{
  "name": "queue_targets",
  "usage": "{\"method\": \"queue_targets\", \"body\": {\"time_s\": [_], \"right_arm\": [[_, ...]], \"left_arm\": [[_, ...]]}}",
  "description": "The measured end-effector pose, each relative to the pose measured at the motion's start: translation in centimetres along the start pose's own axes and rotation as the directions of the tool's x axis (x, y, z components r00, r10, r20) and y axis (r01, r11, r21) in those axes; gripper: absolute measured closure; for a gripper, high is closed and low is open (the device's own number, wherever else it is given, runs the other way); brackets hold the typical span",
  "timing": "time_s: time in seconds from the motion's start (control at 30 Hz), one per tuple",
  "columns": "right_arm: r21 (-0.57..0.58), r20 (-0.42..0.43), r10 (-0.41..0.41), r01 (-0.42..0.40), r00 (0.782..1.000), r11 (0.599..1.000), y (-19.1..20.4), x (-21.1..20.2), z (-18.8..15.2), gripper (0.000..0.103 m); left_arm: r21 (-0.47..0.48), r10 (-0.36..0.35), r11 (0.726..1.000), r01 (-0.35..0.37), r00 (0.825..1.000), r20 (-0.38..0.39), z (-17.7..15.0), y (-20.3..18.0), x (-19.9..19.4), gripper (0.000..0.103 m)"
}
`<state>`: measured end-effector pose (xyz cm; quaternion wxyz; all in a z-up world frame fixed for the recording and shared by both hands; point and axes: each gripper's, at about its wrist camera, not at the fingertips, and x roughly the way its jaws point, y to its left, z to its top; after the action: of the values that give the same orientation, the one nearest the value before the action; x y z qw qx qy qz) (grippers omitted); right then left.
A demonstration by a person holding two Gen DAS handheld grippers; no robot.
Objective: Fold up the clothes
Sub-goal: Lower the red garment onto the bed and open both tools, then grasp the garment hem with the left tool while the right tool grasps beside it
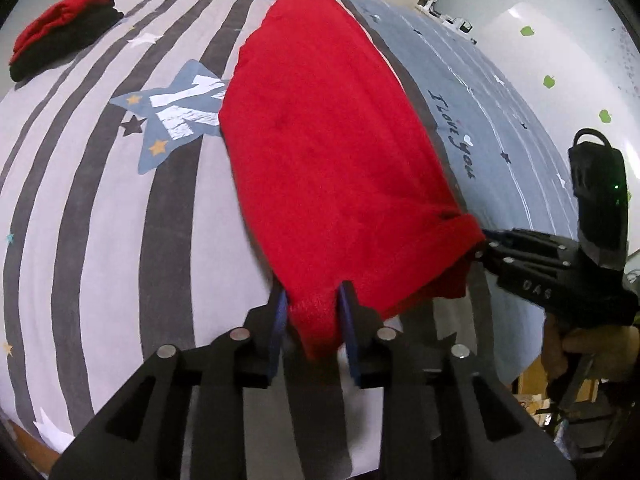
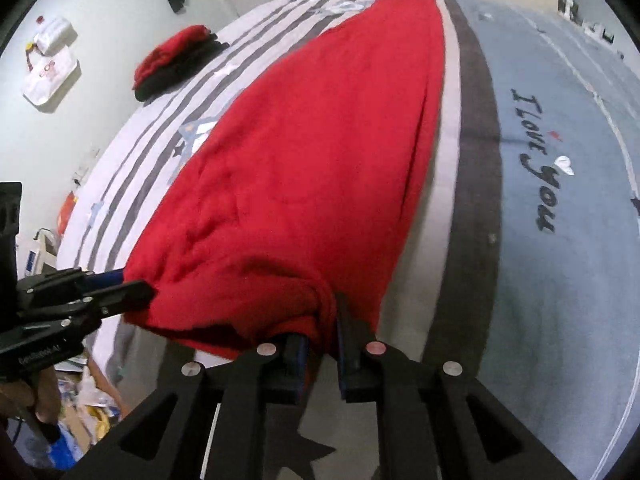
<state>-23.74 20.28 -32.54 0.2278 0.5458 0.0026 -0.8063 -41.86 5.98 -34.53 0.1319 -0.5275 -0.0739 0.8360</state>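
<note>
Left wrist view looks along a bed covered by a sheet of grey and white stripes with star prints on one side and a pale blue panel lettered "I love you" on the other. Stretched lengthwise over the striped part lies the red garment, its far end flat on the bed and its near edge lifted off the sheet. The left gripper has its jaws clamped on the near left corner of that edge, red fabric bunched between the blue pads. The right gripper comes in from the right side, its jaws clamped on the other near corner.

In the right wrist view the red garment sags between the two grips, the right gripper pinching a gathered fold and the left gripper biting the opposite corner. Well apart, near the bed's far left edge, sits a folded pile of red on black clothes.
</note>
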Motion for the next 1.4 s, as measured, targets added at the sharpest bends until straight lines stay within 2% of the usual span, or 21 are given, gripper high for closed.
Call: {"method": "queue_targets", "body": {"time_s": [0.1,0.17,0.27,0.37,0.43,0.5,0.53,0.57,0.63,0.73,0.87,1.0,1.07,1.1,1.13,1.17,1.27,1.33,1.4], "right_arm": [[-0.005,0.007,-0.040,0.040,0.999,0.999,0.9,-0.3,-1.9,0.087],[-0.005,-0.013,-0.048,0.048,0.999,0.999,1.6,-0.7,-3.6,0.075],[-0.015,-0.051,-0.042,0.041,0.998,0.999,2.8,-1.4,-6.9,0.075],[0.021,-0.028,-0.026,0.027,0.999,0.999,3.8,-2.8,-8.3,0.075],[0.073,0.028,-0.008,0.006,1.000,0.997,3.5,-4.1,-7.6,0.072],[0.138,0.093,0.007,-0.020,0.996,0.990,2.6,-5.2,-6.3,0.065],[0.170,0.125,0.013,-0.035,0.992,0.985,2.1,-5.7,-5.7,0.057],[0.201,0.158,0.018,-0.050,0.987,0.978,1.7,-6.3,-5.1,0.055],[0.237,0.188,0.013,-0.059,0.982,0.970,1.1,-4.6,-3.0,0.055],[0.291,0.171,0.019,-0.069,0.985,0.954,-0.7,-1.6,-1.1,0.055],[0.377,0.078,0.086,-0.109,0.993,0.920,-2.6,1.9,-1.2,0.055],[0.408,0.017,0.154,-0.147,0.988,0.901,-2.5,3.9,-1.8,0.054],[0.412,0.024,0.188,-0.181,0.982,0.893,-2.3,4.2,-2.1,0.055],[0.416,0.018,0.208,-0.196,0.978,0.888,-2.2,4.4,-2.3,0.057],[0.411,0.016,0.223,-0.210,0.975,0.887,-2.1,4.6,-2.5,0.068],[0.406,0.015,0.238,-0.223,0.971,0.886,-1.9,4.8,-2.6,0.088],[0.340,0.060,0.249,-0.255,0.967,0.905,-0.5,2.8,-2.3,0.091],[0.293,0.120,0.273,-0.297,0.954,0.909,0.6,-0.1,-2.3,0.091],[0.273,0.127,0.288,-0.313,0.949,0.910,1.1,-1.5,-2.9,0.091]], "left_arm": [[0.012,0.001,1.000,0.000,1.000,-0.008,-1.3,0.8,-0.2,0.076],[0.008,-0.001,1.000,0.001,1.000,-0.008,-2.0,1.4,-0.5,0.076],[-0.004,0.002,1.000,-0.001,1.000,0.002,-2.4,2.2,-1.0,0.075],[-0.044,0.002,0.999,-0.001,0.999,0.032,-1.8,3.2,-1.5,0.070],[-0.076,0.003,0.997,0.002,0.998,0.069,-0.9,3.9,-1.8,0.063],[-0.101,0.005,0.995,0.007,0.993,0.120,0.2,4.3,-1.9,0.054],[-0.112,0.006,0.994,0.009,0.990,0.140,0.8,4.5,-1.7,0.050],[-0.119,0.011,0.993,0.007,0.989,0.150,1.4,4.6,-1.3,0.050],[-0.123,0.015,0.992,0.004,0.988,0.151,2.0,4.5,-0.2,0.050],[-0.131,0.018,0.991,0.001,0.990,0.142,2.6,4.3,1.6,0.049],[-0.149,0.010,0.989,0.001,0.997,0.077,2.1,4.0,4.1,0.048],[-0.128,-0.021,0.991,0.031,0.997,0.078,1.3,3.4,4.7,0.047],[-0.114,-0.034,0.993,0.042,0.997,0.069,1.2,3.2,4.9,0.057],[-0.098,-0.044,0.994,0.050,0.997,0.061,1.2,3.0,4.9,0.075],[-0.082,-0.054,0.995,0.058,0.997,0.054,1.2,2.9,5.0,0.086],[-0.057,-0.057,0.997,0.060,0.997,0.051,1.4,2.5,4.7,0.089],[-0.034,-0.073,0.996,0.078,0.991,0.115,2.1,1.8,1.2,0.091],[-0.035,-0.080,0.996,0.087,0.982,0.169,2.1,1.8,-1.7,0.091],[-0.027,-0.061,0.997,0.066,0.985,0.163,1.6,1.9,-2.3,0.091]]}}
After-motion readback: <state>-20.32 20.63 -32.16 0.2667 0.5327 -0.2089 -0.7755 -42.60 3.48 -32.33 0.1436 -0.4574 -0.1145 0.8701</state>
